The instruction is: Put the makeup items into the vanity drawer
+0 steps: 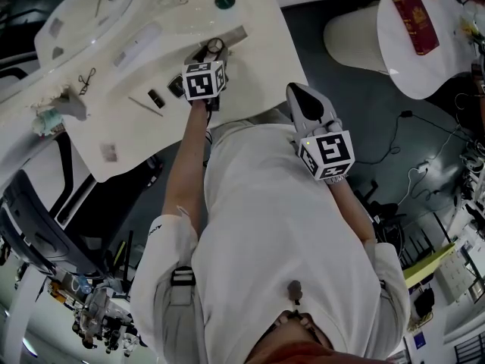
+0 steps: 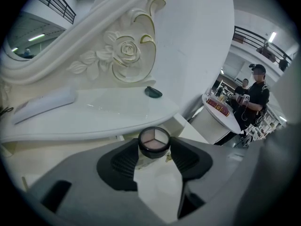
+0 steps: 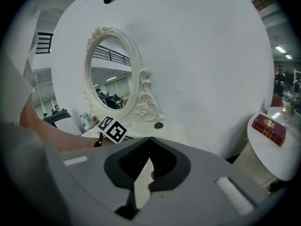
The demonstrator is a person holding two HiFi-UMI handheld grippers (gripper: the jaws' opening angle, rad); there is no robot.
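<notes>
Left gripper view: the left tongs (image 2: 154, 150) clamp a small round black-rimmed powder compact (image 2: 154, 141) by its sides, lower centre. It lies face up with no long axis (light, slick, pressed powder probably crumbly).

Right gripper view: the right tongs (image 3: 149, 160) are closed and empty.

Head view: the compact is above the white desk (image 1: 258, 21), upper centre.

Round black compact (image 2: 154, 141), open, with three-part pink and beige powder pan facing up, clamped level between pads of left gripper (image 2: 154, 147), just above white vanity tabletop (image 1: 250, 67). Small black case (image 1: 155, 98) and thin dark stick (image 1: 144, 106) lying flat on that tabletop.
</notes>
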